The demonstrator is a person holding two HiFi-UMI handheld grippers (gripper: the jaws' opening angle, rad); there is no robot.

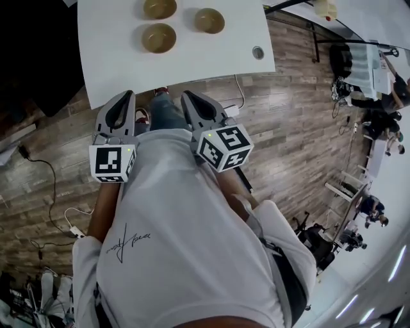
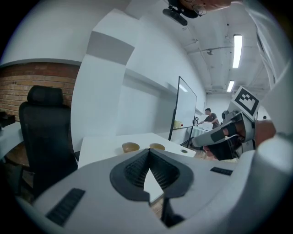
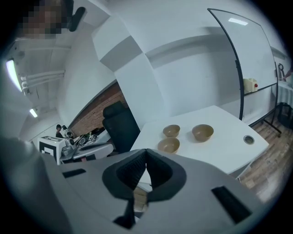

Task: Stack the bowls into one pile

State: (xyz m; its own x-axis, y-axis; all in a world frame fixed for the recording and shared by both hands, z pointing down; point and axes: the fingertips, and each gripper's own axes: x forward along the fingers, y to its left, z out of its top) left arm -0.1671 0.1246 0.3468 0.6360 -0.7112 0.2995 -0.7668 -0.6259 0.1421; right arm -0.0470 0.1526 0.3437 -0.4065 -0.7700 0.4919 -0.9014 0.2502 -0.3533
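Three tan bowls stand apart on the white table [image 1: 192, 61]: one at the far edge [image 1: 159, 8], one to its right [image 1: 209, 20], one nearer [image 1: 159, 38]. I hold both grippers close to my chest, well short of the table. The left gripper [image 1: 127, 95] and the right gripper [image 1: 189, 96] are both shut with nothing between the jaws. The right gripper view shows all three bowls [image 3: 171, 130] [image 3: 202, 132] [image 3: 168, 145] beyond the closed tips [image 3: 146, 151]. Two of the bowls [image 2: 130, 147] [image 2: 157, 146] appear over the closed tips [image 2: 149, 151] in the left gripper view.
A black office chair [image 3: 121, 125] stands at the table's left side. A round cable grommet [image 1: 258, 52] sits near the table's right front corner. A glass whiteboard [image 3: 247, 55] stands behind the table. Cables [image 1: 54, 192] lie on the wooden floor at left.
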